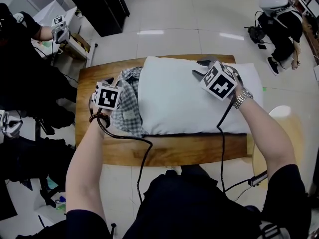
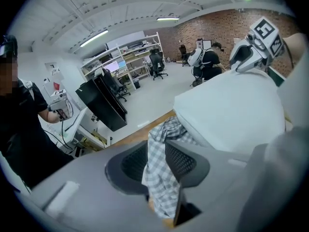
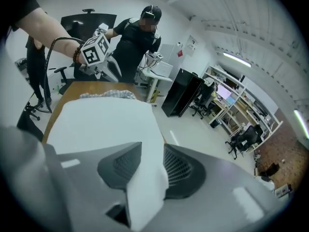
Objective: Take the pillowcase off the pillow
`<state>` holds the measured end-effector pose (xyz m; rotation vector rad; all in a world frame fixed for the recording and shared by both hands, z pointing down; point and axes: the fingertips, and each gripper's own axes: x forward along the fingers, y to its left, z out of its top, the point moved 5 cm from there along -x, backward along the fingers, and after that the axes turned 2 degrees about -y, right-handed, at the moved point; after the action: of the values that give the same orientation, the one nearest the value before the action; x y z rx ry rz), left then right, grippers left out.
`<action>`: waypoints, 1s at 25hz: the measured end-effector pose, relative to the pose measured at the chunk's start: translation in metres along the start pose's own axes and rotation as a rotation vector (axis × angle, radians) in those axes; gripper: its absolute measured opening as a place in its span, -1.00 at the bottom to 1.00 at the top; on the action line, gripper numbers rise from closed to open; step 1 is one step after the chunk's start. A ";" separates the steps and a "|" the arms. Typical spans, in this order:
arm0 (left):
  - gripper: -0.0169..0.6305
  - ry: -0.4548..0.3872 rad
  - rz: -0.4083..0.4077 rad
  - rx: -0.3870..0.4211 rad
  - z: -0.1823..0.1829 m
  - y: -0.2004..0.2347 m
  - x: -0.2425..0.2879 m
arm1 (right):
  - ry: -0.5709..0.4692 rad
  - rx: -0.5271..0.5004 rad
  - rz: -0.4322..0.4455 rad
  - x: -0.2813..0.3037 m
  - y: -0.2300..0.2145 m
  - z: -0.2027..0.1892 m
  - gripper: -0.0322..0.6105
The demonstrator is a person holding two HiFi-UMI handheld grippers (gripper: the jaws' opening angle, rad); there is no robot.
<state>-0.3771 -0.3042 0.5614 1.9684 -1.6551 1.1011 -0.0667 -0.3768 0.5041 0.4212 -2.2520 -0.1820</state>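
The right tool (image 3: 147, 159) has dark jaws standing apart, with a corner of a white pillow (image 3: 104, 122) between them. The pillow stretches along a wooden surface (image 3: 57, 109) to a checked pillowcase (image 3: 108, 94), near the left tool (image 3: 111, 75).

The pillow (image 1: 189, 101) is smooth, matt white cloth, and the pillowcase (image 1: 127, 101) at centre left is thin woven cloth in a grey-and-white check; the counter (image 1: 174, 151) along the lower middle is satin-finished wood with visible grain. The floor (image 1: 184, 14) at the top is glossy pale tile catching light streaks. The left hand-held gripper (image 2: 155, 151) and the right hand-held gripper (image 3: 152, 146) are matt grey plastic with dark, meshed pads (image 2: 186, 161), and the watch (image 1: 242, 98) at right looks like bright metal.
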 end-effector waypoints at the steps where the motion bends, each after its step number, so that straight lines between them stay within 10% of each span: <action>1: -0.58 0.004 -0.002 0.005 -0.006 -0.005 -0.004 | -0.006 -0.001 0.000 -0.005 0.008 0.000 -0.46; 25: -0.21 0.016 -0.125 0.296 -0.149 -0.180 -0.076 | -0.022 -0.154 -0.023 -0.058 0.219 -0.047 -0.06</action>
<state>-0.2595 -0.1035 0.6395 2.2012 -1.4042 1.3729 -0.0486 -0.1511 0.5521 0.3635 -2.2361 -0.3711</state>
